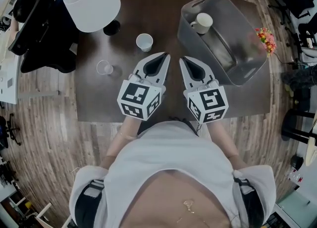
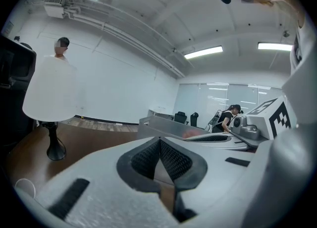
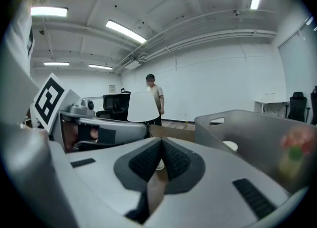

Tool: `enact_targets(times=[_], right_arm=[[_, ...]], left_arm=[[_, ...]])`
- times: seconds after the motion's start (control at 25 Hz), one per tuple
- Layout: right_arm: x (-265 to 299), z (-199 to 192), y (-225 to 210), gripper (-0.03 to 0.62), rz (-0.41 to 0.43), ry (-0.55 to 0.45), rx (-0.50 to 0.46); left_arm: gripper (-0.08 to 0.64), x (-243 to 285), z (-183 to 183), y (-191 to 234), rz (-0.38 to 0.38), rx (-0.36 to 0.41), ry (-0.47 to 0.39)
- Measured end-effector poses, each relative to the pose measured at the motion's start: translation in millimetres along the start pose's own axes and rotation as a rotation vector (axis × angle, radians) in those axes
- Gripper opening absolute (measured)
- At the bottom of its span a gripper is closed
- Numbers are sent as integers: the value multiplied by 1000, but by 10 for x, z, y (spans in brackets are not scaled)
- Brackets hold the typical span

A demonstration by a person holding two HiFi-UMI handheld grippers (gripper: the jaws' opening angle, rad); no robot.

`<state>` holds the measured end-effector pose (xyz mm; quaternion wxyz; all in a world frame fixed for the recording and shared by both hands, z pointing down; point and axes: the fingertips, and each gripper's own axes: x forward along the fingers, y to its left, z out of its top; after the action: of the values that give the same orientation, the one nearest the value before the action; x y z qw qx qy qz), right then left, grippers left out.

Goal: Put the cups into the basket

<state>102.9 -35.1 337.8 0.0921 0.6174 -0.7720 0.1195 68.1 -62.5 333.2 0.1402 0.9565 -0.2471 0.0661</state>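
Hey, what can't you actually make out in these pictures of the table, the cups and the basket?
Right gripper view: the basket wall hides all but the rim of the white cup inside it. The flowers are blurred.
Head view: the clear cup is too small to show whether it holds anything. The lamp shade covers its stem.

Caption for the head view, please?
Left gripper and right gripper, shut, above a table; one mug in the basket, white cup and clear cup outside.

The head camera is looking steeply down at the table. Both gripper cameras are peering low across it, sharing the basket.
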Motion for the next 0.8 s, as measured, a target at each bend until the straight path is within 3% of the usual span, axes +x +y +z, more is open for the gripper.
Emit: enact_targets(times=[0.48, 0.8], right_arm=[[17, -23, -33, 11, -2, 17, -5], [183, 30, 51, 11, 49, 19, -34]], left_arm=[[11, -8, 9, 28, 2, -6, -7], [12, -78, -19, 210, 50, -33, -9]])
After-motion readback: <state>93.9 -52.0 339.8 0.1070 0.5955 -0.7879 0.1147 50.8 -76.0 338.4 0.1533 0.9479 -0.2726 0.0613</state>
